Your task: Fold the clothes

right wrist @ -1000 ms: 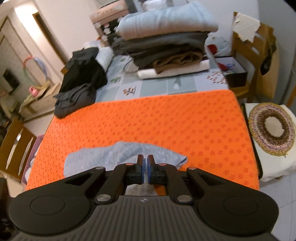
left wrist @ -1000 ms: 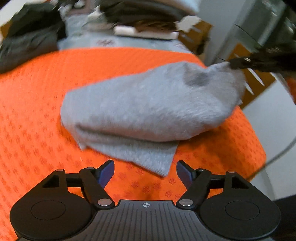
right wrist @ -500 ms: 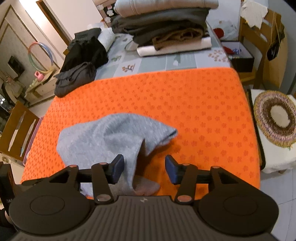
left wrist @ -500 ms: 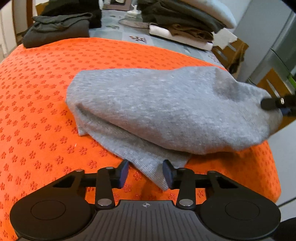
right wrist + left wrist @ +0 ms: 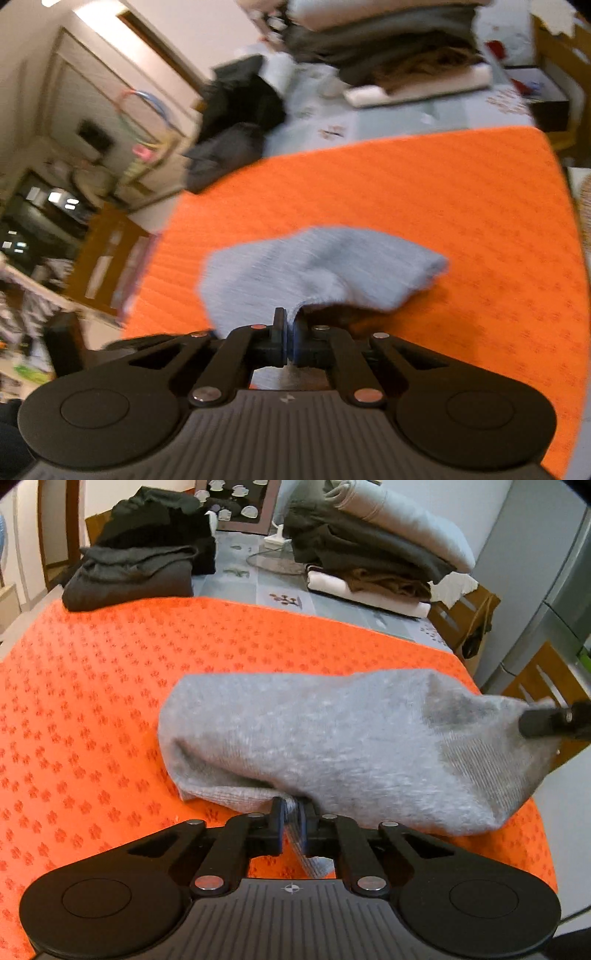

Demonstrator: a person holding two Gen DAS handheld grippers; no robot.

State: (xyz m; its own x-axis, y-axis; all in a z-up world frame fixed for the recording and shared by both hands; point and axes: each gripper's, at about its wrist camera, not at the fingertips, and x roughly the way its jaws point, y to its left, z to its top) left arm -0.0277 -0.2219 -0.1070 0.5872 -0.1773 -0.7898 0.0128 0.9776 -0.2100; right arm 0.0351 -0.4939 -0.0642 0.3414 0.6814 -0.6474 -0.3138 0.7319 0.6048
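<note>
- Grey garment: knitted, partly doubled over, lying on the orange mat toward the mat's 5 o'clock corner in the left wrist view; its right end is raised off the mat.
- Left gripper: jaws drawn close together, pinching a lower grey edge of the garment at 6 o'clock of that view.
- Right gripper: jaws nearly touching, clamped on a fold of the grey garment; its black fingertips appear at 3 o'clock of the left wrist view, gripping the raised end.
- Orange mat: flower-patterned, covering the near part of the surface.
- Dark folded clothes: at 11 o'clock, beyond the mat's far edge.
- Stack of folded clothes: at 1 o'clock, white, brown, dark and pale grey layers.
- Right wrist view: blurred; background detail unclear.
</note>
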